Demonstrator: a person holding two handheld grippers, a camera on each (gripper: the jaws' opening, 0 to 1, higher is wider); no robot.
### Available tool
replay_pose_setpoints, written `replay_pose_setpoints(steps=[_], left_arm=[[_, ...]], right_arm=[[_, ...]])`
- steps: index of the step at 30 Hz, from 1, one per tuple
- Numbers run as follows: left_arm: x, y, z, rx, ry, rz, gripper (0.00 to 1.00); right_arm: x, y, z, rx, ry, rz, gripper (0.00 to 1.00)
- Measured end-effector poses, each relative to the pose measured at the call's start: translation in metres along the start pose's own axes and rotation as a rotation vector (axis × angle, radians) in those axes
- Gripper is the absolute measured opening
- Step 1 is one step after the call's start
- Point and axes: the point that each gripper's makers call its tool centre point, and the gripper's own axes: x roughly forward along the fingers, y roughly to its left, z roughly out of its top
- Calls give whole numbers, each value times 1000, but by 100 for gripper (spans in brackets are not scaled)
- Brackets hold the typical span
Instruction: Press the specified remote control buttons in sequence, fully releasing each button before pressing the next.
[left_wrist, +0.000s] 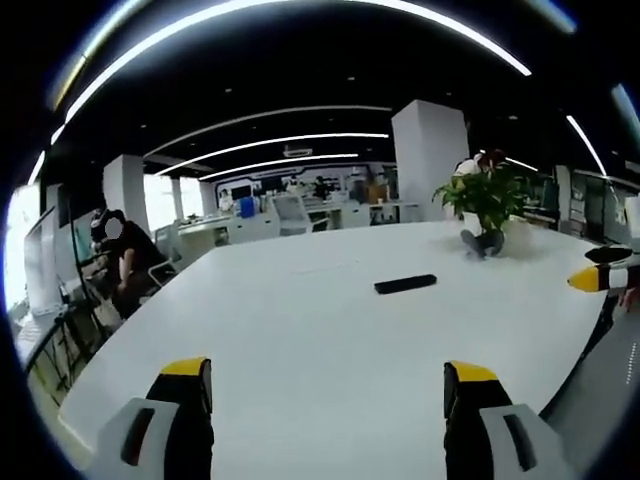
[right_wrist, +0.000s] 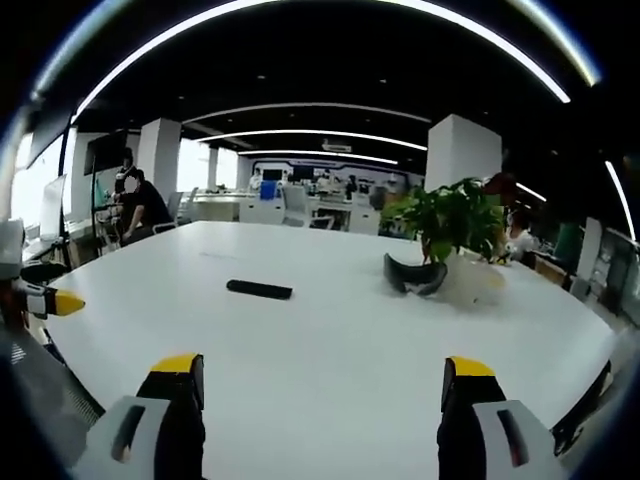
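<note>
1. Because it spans nearly the whole workspace, the white table (left_wrist: 330, 360) comes first: a broad, smooth, pale top with a remote and a plant standing on it.
2. Beyond it lies an open office, with a seated person (left_wrist: 125, 260) off at desks to one side.
3. The potted plant (right_wrist: 450, 225) stands on the far part of the table, a dark curved object (right_wrist: 415, 275) just beside its base.
4. The left gripper (left_wrist: 328, 385) has its jaws wide apart, holding nothing, above the near table edge; its yellow tip also pokes into the right gripper view.
5. The right gripper (right_wrist: 322, 385) is likewise spread wide and empty.
6. The remote control (left_wrist: 405, 284) is a slim, flat, black bar lying alone mid-table, well apart from both grippers and near the plant; its buttons are too small to make out.
7. It is probably light and rigid and could skid on the slick top, so I would press straight down with one jaw tip and steady its long edges with the other gripper if it slides.
</note>
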Motion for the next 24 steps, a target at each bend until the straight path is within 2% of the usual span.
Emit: replay_pose_setpoints(steps=[11,13,17,24], left_arm=[[-1,1,1,5,-5,8,100],[-3,4,4,0,-22,18,100],[-1,7,3,-7,-19,31,100],[-3,8,7,-11,-40,28,100]], right_arm=[[2,2,-4,-14,17,12,96],[2,3,-3,-16,13,13,96],[3,10,-5,-20,27,52,96],[-1,7,2,24,-15,52,94]])
